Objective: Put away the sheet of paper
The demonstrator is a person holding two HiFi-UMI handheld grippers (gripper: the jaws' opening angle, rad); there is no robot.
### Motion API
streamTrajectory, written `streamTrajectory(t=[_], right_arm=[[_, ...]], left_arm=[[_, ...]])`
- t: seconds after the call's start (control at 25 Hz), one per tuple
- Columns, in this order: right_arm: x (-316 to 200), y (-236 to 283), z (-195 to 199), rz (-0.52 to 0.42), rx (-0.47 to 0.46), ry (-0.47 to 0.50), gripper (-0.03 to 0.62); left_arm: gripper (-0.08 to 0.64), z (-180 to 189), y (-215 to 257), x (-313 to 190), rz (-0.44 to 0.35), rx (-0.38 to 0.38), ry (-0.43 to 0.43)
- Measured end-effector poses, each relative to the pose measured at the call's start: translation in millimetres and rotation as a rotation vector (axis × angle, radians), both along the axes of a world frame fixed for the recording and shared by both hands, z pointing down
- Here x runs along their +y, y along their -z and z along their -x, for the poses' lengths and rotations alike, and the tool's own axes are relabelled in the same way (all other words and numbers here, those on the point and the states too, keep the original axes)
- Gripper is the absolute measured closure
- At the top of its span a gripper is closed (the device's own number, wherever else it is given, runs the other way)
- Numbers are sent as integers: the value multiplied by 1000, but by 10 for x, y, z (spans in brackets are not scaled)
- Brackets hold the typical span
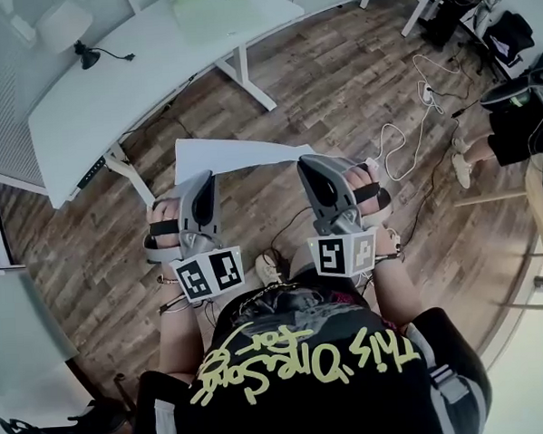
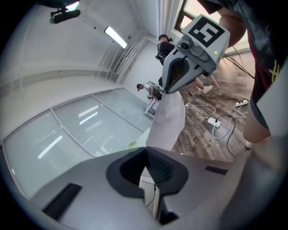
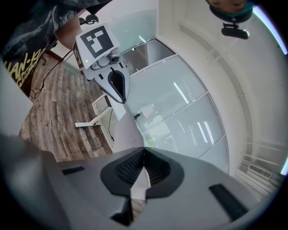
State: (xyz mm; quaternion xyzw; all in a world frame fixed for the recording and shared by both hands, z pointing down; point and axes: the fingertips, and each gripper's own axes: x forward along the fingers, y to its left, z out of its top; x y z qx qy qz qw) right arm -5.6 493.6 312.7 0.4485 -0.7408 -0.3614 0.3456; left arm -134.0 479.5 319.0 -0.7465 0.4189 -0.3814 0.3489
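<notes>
Holding the sheet of paper [image 1: 236, 155] stretched flat in mid-air above the wood floor [image 1: 337, 81], a person grips its near corners with the left gripper [image 1: 201, 181] and the right gripper [image 1: 312, 164], centre frame in the head view; the white table [image 1: 154, 54] at upper left, carrying a lamp [image 1: 62, 27] and a pale green sheet [image 1: 211, 11], looks the likeliest place to set it down. A power strip [image 1: 426, 92] and loose cables trail across the floor at upper right, a tripping risk if the person steps that way. In the left gripper view, the jaws are closed on the paper's edge at bottom centre, and the sheet runs up to the other gripper at upper right, sagging slightly. In the right gripper view, the jaws likewise pinch the paper at bottom centre, with a glass partition [image 3: 189, 112] behind. Keeping both grips firm and moving the grippers together, without pulling apart, should carry the sheet over without a tear or crease.
</notes>
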Motion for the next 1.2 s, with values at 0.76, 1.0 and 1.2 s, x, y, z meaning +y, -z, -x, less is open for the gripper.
streamTrajectory(t=[0.76, 1.0, 1.2], right_arm=[[-140, -53, 40, 3, -14, 30, 584], [-508, 27, -5, -12, 1, 64, 584], [-811, 63, -89, -19, 9, 83, 584]], left_arm=[[554, 48, -44, -135, 17, -2, 22], [554, 4, -18, -481, 12, -18, 41], [554, -78, 13, -754, 13, -5, 54]])
